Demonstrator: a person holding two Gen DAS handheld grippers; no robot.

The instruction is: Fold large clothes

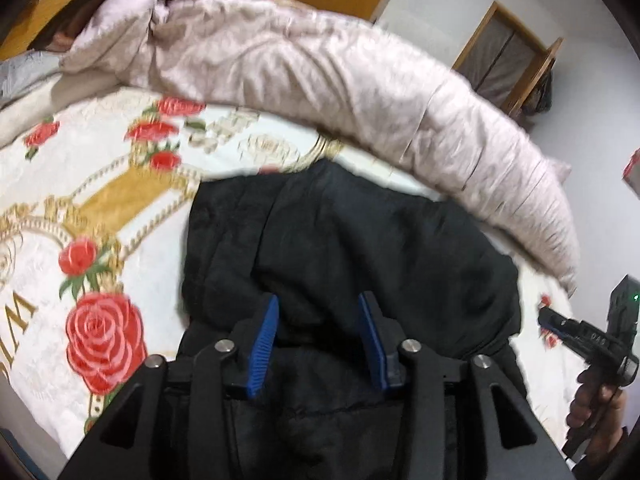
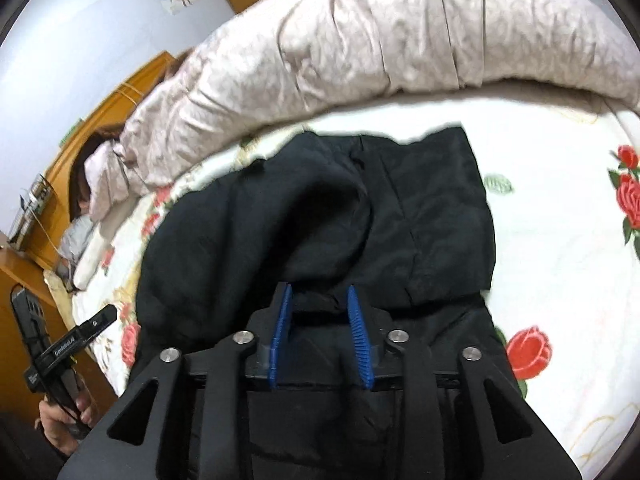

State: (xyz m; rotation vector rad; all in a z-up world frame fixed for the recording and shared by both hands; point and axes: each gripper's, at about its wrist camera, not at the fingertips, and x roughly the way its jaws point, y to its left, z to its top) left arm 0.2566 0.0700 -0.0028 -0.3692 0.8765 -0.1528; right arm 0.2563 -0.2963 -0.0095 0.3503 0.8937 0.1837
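Garment (image 1: pixel 352 248): solid black, no pattern. Bedspread (image 1: pixel 120 184): white ground, printed with red roses, green leaves and gold ornamental scrollwork with gold lettering. Duvet (image 1: pixel 320 80): pale pinkish-beige with a faint tonal pattern. Left gripper (image 1: pixel 319 300) and right gripper (image 2: pixel 319 290): black bodies, blue ribbed pads on the fingers (image 2: pixel 358 332), silver pivot bolts. Headboard (image 2: pixel 100 120): orange-brown wood. Wall (image 2: pixel 60 40): white-lilac, with blue flower and cartoon-figure stickers.

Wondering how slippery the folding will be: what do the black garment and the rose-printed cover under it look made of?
The black garment looks like thin woven synthetic, perhaps nylon or polyester: a faint sheen and soft, rounded creases. The rose-printed cover looks like plush or embossed fleece, matte, with a raised pattern around the print. Blur leaves both uncertain.
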